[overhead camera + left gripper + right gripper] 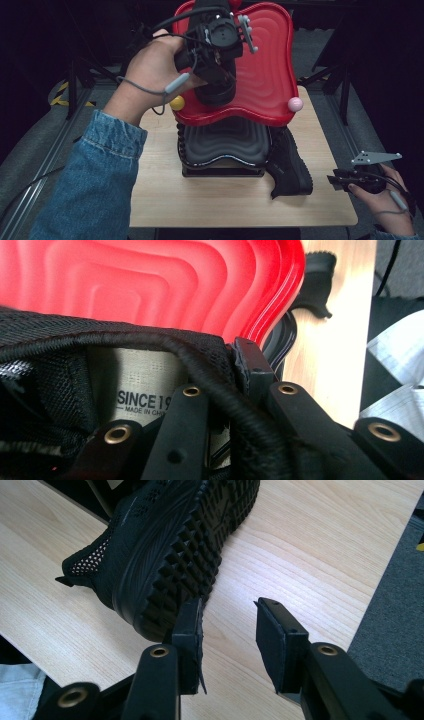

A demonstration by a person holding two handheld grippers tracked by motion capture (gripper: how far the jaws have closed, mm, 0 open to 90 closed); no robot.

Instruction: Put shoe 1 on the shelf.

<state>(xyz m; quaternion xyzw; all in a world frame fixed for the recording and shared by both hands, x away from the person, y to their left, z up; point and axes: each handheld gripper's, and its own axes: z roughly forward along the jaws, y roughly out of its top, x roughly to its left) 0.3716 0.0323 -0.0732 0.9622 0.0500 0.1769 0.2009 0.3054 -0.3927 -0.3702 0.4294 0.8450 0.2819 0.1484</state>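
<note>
A: Left gripper (220,371) state?

B: Closed on the held black sneaker (216,92). One jaw inside the collar against the printed insole, the other outside, collar rim pinched between. Gripped there probably because the rim is the thinnest firm edge to catch.

A: Where relative to the red tray (270,75)?

B: Over its left half, hanging long-ways from the collar. Cannot tell if already touching the tray's ribbed floor. Looks like placing into the tray.

A: Right gripper (229,611)?

B: Partly open, nothing between the pads. Parked well to the right of the red tray and nearer the person, off the table (200,200) edge, aimed at the heel of the second black sneaker (290,165). Likely waiting its turn, kept out of the left hand's way.

A: Second sneaker?

B: Just below the red tray's right near corner, lying on its side, lugged sole turned toward the right gripper. Heel end nearest the jaws, so an easy next pick, by judgement.

A: Anything under the red tray?

B: Black tray (225,145) of the same wavy shape directly beneath, sticking out at the near side. Seems to be lifting the red one up off the table.

A: Risk?

B: Toe catching the red tray's raised rim on the way down.
</note>
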